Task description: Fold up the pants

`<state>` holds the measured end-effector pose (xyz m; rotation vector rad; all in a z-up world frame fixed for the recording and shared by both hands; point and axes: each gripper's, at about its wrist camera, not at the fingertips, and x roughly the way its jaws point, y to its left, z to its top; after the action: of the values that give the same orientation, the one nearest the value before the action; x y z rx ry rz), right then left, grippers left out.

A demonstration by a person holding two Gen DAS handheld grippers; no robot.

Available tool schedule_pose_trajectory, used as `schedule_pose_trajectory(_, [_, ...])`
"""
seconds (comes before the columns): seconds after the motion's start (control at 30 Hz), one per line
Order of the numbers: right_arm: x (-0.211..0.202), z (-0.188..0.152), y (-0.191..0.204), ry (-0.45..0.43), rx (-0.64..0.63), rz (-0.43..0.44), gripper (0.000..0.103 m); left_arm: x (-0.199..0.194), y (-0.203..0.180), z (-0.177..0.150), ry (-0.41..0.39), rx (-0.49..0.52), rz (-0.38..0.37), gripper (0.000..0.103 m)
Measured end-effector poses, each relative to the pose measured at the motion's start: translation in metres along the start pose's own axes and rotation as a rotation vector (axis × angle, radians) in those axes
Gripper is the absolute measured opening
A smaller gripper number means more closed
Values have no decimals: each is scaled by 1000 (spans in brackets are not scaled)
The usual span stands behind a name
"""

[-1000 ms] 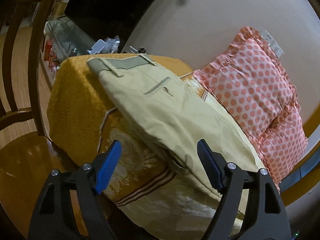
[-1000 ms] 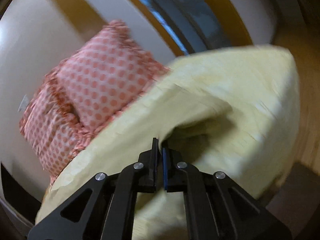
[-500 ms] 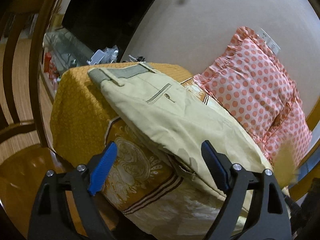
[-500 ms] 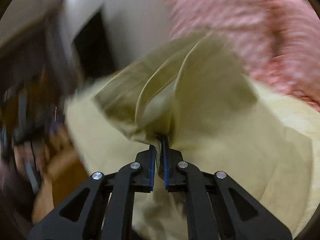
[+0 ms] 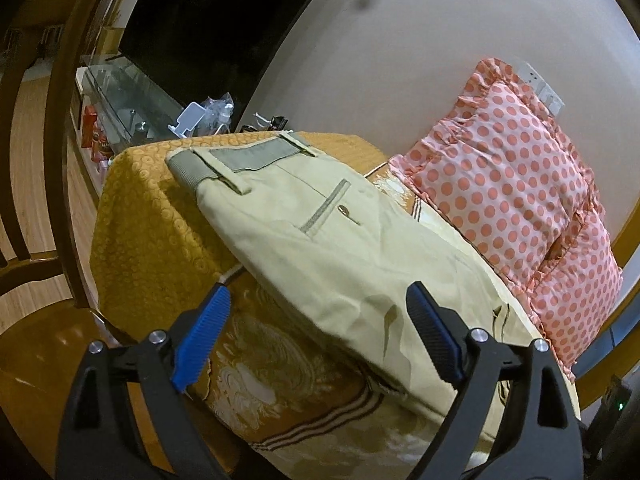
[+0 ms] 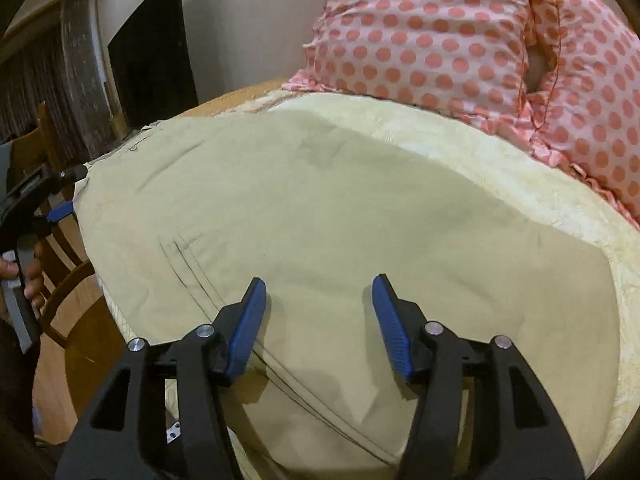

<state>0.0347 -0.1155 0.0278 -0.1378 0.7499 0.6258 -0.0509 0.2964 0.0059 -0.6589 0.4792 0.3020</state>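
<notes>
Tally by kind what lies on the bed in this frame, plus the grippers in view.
Pants: 1
Polka-dot pillows: 2
Bedspread: 1
Grippers, left and right, both open: 2
Total: 6

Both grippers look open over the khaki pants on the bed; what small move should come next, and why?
Probably lower the right gripper onto the khaki pants and pinch the fabric edge below it. Both it and the left gripper are open and hold nothing, while the pants lie flat on the bedspread, so a fresh grip seems needed.
</notes>
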Motion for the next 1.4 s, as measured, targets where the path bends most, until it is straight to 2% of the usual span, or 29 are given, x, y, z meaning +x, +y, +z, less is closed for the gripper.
schedule_pose_trajectory(0.13, [14, 1, -7, -15, 22, 36, 63, 2, -1, 12, -24, -2, 15, 90])
schedule_pose_trajectory(0.27, [25, 0, -9, -26, 11, 46, 70, 11, -1, 22, -3, -6, 35, 90])
schedule_pose_trajectory(0.47, [32, 6, -13, -38, 26, 65, 72, 19, -13, 22, 5, 16, 92, 93])
schedule_pose_trajectory(0.5, [29, 7, -18, -40, 30, 68, 72, 20, -14, 23, 14, 1, 73, 92])
schedule_pose_trajectory(0.57, [38, 14, -22, -47, 35, 72, 72, 26, -15, 24, 41, -76, 19, 71])
schedule_pose_trajectory(0.6, [33, 10, -19, -51, 40, 75, 72, 28, -13, 26, 35, -117, 33, 65])
schedule_pose_trajectory(0.63, [23, 8, -15, -58, 52, 84, 72, 29, -12, 27, 30, -139, 39, 45])
schedule_pose_trajectory(0.67, [22, 6, -18, -64, 66, 98, 72, 31, -9, 29, 22, -174, 62, 19])
schedule_pose_trajectory(0.7, [5, -5, -14, -73, 80, 107, 72, 30, -9, 30, 16, -172, 80, 15])
schedule_pose_trajectory(0.77, [-27, -21, -8, -101, 117, 133, 72, 28, -21, 33, 1, -93, 112, 10])
schedule_pose_trajectory(0.8, [-30, -23, -13, -116, 133, 137, 72, 24, -42, 34, -28, 25, 153, 10])
schedule_pose_trajectory(0.87, [-47, -29, -28, -165, 183, 126, 72, 15, -79, 35, -70, 182, 152, 9])
schedule_pose_trajectory(0.97, [-74, -39, -61, -243, 285, 98, 72, -2, -150, 32, -116, 393, 59, 9])
schedule_pose_trajectory(1.03, [-95, -48, -89, -300, 371, 65, 72, -14, -204, 18, -139, 541, -39, 9])
schedule_pose_trajectory(1.07, [-103, -53, -101, -320, 409, 48, 72, -22, -238, 2, -146, 634, -123, 9])
schedule_pose_trajectory(1.1, [-111, -58, -113, -338, 449, 34, 72, -27, -257, -8, -141, 685, -179, 9])
schedule_pose_trajectory(1.13, [-120, -66, -129, -358, 506, 18, 72, -33, -283, -29, -124, 760, -271, 9])
schedule_pose_trajectory(1.17, [-127, -72, -139, -372, 546, 10, 72, -36, -297, -41, -107, 799, -319, 10])
schedule_pose_trajectory(1.2, [-135, -81, -153, -392, 602, 2, 72, -38, -316, -66, -64, 863, -392, 10])
schedule_pose_trajectory(1.27, [-145, -93, -170, -419, 678, 9, 72, -37, -337, -113, 24, 978, -482, 11])
schedule_pose_trajectory(1.33, [-150, -106, -188, -437, 764, 36, 72, -30, -346, -170, 129, 1117, -534, 11])
schedule_pose_trajectory(1.4, [-150, -112, -200, -434, 818, 63, 72, -19, -344, -205, 201, 1184, -517, 11])
